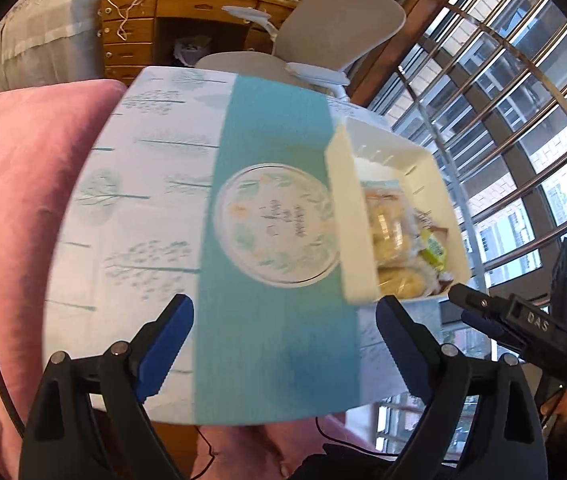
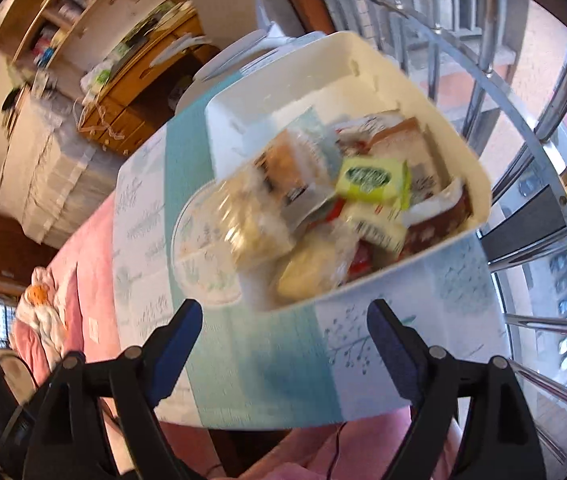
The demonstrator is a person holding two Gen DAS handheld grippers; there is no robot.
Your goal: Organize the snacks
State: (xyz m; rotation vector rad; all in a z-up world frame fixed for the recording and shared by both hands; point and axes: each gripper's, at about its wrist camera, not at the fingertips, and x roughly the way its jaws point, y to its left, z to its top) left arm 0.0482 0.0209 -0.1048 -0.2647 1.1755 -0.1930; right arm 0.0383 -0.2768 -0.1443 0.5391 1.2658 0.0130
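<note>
A white plastic bin (image 1: 349, 216) (image 2: 367, 52) stands on the right part of a small table. It is filled with wrapped snacks: pale round cakes (image 1: 389, 228), a yellow-green packet (image 2: 371, 178), a clear-wrapped pastry (image 2: 251, 216) lying over the bin's near-left rim, and brown and red packs. My left gripper (image 1: 285, 332) hangs open over the table's near edge, left of the bin, with nothing between its fingers. My right gripper (image 2: 283, 338) is open and empty just in front of the bin; it also shows as a black tool, the right gripper (image 1: 523, 320), at the bin's near right corner.
The tablecloth (image 1: 275, 184) is white with tree prints, a teal band and a round emblem. A pink bed cover (image 1: 19, 184) lies left and below. A grey office chair (image 1: 343, 20) and wooden desk (image 1: 131, 32) stand behind. Metal window bars (image 1: 523, 128) close the right side.
</note>
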